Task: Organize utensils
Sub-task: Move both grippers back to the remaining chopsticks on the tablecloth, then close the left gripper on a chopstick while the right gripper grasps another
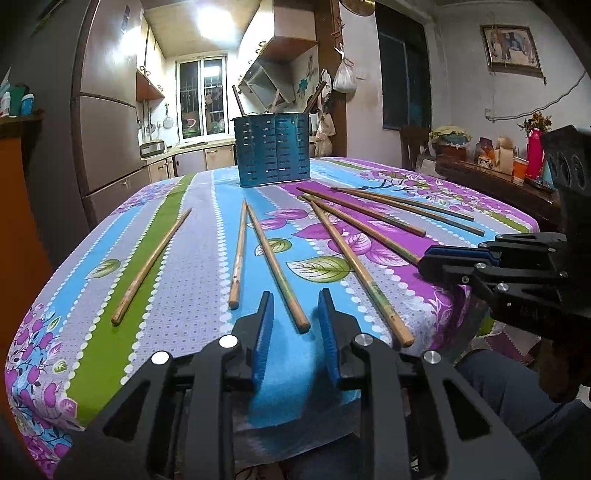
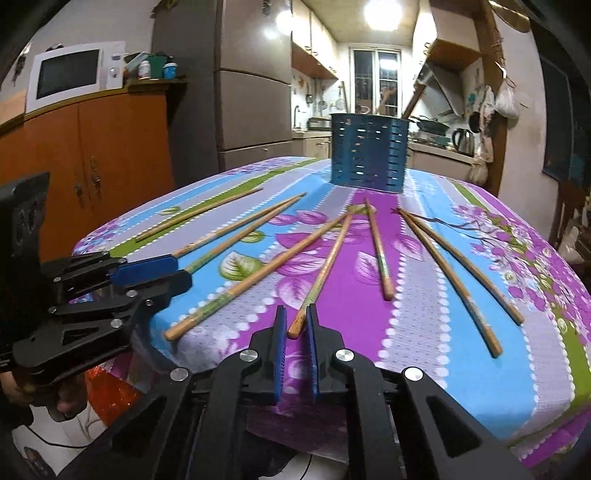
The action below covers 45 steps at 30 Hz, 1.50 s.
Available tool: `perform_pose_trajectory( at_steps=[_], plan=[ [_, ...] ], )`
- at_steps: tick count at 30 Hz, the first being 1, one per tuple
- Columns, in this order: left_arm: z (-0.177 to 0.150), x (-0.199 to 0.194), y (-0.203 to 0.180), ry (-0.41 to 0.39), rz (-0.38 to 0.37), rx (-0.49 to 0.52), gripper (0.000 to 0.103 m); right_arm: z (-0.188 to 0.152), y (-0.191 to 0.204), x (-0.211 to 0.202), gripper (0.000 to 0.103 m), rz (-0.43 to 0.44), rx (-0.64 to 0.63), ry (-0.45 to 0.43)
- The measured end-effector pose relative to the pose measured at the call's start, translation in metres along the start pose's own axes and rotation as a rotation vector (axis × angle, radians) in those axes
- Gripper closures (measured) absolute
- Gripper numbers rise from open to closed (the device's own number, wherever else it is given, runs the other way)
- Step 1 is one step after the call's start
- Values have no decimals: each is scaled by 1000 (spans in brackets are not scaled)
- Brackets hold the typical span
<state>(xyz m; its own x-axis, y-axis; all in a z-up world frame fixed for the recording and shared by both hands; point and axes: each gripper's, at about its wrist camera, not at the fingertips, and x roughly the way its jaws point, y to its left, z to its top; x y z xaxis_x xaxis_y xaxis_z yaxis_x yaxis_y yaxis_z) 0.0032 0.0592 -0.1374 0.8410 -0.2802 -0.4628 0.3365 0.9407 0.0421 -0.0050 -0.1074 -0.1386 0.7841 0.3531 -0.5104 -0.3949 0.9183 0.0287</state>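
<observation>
Both views are lit by ceiling lamps (image 2: 382, 13) in the far kitchen, which blow out to white glare and leave bright patches on the fridge (image 1: 107, 92). The patterned cloth (image 1: 192, 266) on the desk is evenly and vividly lit with only soft shadows, while the room's near corners and dark window (image 1: 404, 74) on the right stay dim. Fisheye distortion bends walls and the desk edge strongly, black vignetting rounds the frame corners, and the far basket (image 2: 369, 155) looks slightly smeared in the right wrist view.
</observation>
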Motion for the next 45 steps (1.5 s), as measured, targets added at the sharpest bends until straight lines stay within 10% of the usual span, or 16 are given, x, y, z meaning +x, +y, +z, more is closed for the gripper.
perform_pose_trajectory(
  at_steps=[21, 30, 45],
  plan=[
    [-9, -2, -8, -69, 48, -6, 81, -9, 8, 0, 91, -100, 75, -74],
    [-7, -5, -9, -76, 45, -33, 97, -10, 5, -7, 95, -91, 89, -92],
    [86, -55, -2, -321, 42, 40, 98, 61, -4, -85, 96, -115, -23, -337]
  ],
)
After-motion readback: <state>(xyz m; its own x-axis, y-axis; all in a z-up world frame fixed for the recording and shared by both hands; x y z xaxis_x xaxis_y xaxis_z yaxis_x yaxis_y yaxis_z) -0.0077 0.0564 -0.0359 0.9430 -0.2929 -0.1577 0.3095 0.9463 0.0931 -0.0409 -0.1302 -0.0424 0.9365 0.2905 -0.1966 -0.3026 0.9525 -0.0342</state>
